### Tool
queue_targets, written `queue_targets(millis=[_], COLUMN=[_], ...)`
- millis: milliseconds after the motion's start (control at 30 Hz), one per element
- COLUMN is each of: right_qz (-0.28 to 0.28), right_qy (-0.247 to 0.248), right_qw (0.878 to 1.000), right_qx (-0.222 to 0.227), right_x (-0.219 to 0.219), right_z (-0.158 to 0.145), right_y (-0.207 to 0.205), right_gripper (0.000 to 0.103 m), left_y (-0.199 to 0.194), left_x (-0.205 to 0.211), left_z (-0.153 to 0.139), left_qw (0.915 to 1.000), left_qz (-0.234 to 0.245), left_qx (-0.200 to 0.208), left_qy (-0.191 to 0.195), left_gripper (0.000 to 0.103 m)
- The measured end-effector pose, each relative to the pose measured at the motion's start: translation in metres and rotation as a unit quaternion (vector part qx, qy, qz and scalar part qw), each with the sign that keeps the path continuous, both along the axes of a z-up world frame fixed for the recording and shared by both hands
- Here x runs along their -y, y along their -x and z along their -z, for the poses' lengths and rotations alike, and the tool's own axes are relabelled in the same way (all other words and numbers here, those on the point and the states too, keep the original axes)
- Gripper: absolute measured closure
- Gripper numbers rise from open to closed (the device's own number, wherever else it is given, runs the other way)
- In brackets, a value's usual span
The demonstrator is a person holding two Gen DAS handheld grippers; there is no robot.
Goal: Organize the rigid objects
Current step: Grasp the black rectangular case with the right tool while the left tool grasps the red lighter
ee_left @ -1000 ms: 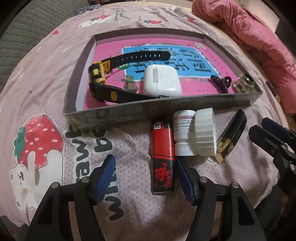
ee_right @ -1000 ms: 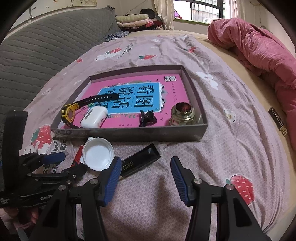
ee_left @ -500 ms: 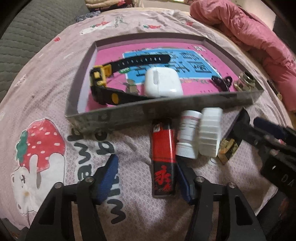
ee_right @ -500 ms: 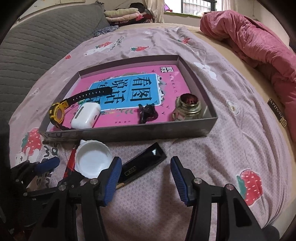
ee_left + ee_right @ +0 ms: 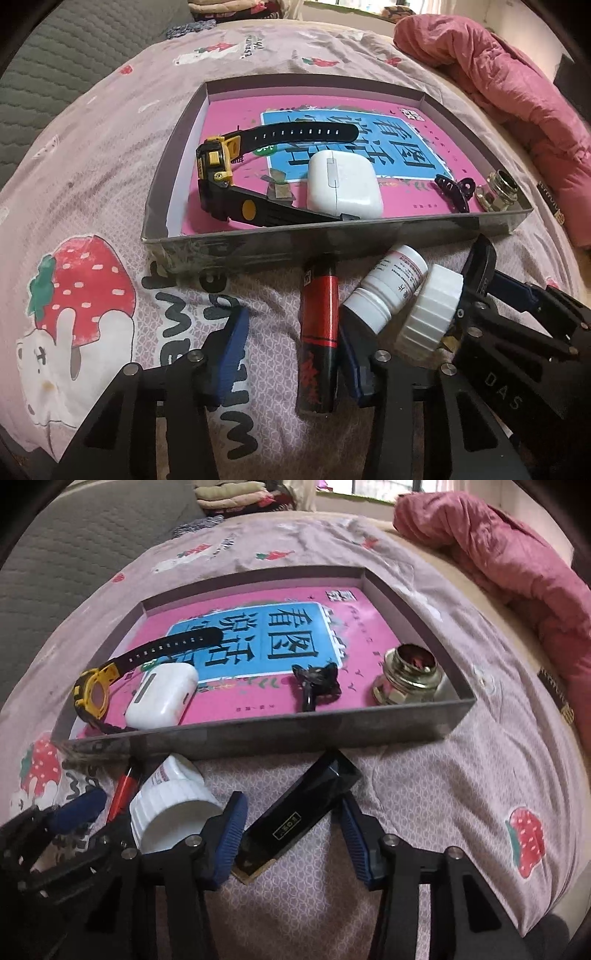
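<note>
A red and black lighter (image 5: 319,332) lies on the bedsheet between the fingers of my left gripper (image 5: 293,360). Its jaws are closing; the right pad (image 5: 352,363) is against the lighter and the left pad stands apart. A flat black case (image 5: 303,812) lies slantwise between the fingers of my right gripper (image 5: 293,838), whose jaws are also closing, with a gap on the right side. A white pill bottle (image 5: 391,291) with a ribbed cap (image 5: 430,314) lies tilted between the two grippers.
A shallow grey box (image 5: 332,240) just beyond holds a pink book, a yellow and black watch (image 5: 221,173), a white earbud case (image 5: 343,184), a black hair clip (image 5: 454,188) and a brass nut (image 5: 410,679). A pink quilt (image 5: 498,74) lies at the back right.
Both grippers' jaws have narrowed. The right gripper came down and forward until the black case lay between its fingers. The pill bottle has tipped to a slant.
</note>
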State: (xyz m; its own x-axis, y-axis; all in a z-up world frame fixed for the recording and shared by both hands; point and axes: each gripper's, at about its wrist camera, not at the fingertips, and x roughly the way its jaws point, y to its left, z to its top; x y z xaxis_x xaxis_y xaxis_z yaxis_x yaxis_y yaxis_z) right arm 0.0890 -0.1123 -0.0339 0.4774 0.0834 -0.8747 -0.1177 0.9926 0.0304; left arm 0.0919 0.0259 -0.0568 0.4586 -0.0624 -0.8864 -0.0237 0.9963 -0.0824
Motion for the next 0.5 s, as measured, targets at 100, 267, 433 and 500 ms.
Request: queue_targets(millis=[100,267,433,500], right_qz=[-0.013,-0.027,-0.038,-0.048], right_qy=[0.0,-0.008,-0.025,-0.028], right_qw=[1.0,1.0,0.999,0.998], right_qx=[0.005,0.006,0.005,0.01], right_x=[0.003,0.012,0.026,0.031], right_z=[0.001,0.0,-0.004,-0.005], right_y=[0.003,0.009,0.012,0.014], right_gripper=[0.059,0.064,0.071,0.074], left_y=[0.0,0.002,0.003,0.003], left_x=[-0.005,-0.007,-0.009,-0.011], left_z=[0.001,0.001,0.0,-0.001], left_qw=[0.9998,0.9996,0.9994,0.9993], left_qz=[-0.01,-0.012,-0.015,-0.017], left_qx=[-0.002,-0.002,-0.001,-0.002], left_qy=[0.018,0.027,0.031,0.034], left_gripper=[0.055,0.056,0.059,0.064])
